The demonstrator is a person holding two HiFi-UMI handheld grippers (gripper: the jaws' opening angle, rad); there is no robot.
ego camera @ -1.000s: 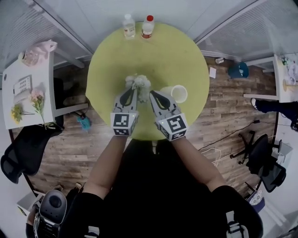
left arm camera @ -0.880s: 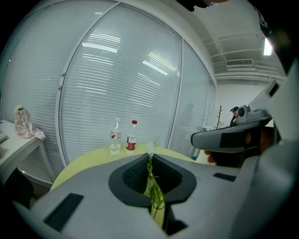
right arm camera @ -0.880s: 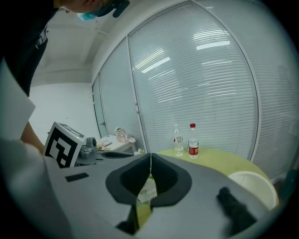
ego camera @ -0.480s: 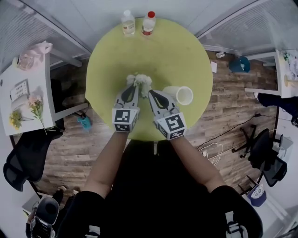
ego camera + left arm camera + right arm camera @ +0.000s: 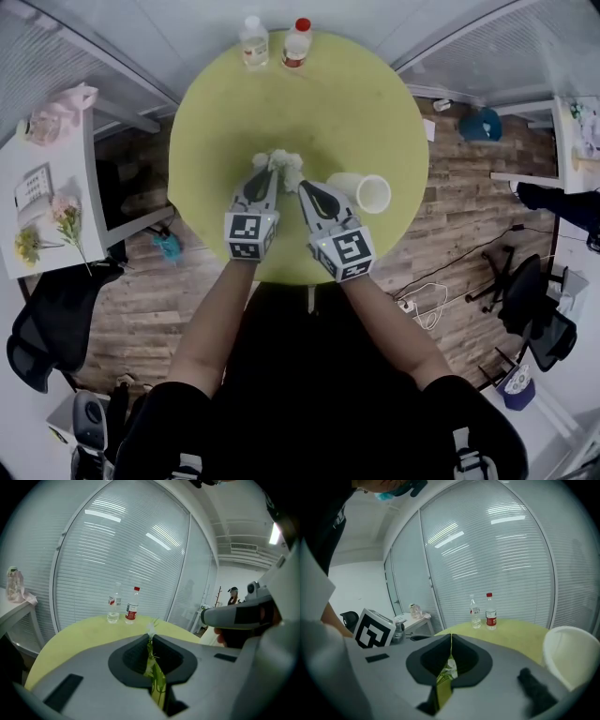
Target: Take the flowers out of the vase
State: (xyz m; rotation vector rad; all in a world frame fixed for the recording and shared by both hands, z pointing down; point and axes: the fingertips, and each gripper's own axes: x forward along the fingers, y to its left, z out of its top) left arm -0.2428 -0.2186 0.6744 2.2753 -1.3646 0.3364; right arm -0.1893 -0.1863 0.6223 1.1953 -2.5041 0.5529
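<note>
Left tongs (image 5: 266, 176) and right tongs (image 5: 303, 187), both clamped on the flowers (image 5: 280, 164), have sunk slightly toward the bench (image 5: 328, 108). The flowers are clear of the vase (image 5: 366, 192), so they are likely about to be laid down.

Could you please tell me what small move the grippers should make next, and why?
Probably lower the flowers onto the table and open the jaws: the left gripper and right gripper both clamp them, already out of the vase.

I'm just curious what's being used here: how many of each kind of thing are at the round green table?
Clear plastic bottles: 2
White cylindrical vase: 1
Bunch of white flowers: 1
Total: 4
</note>
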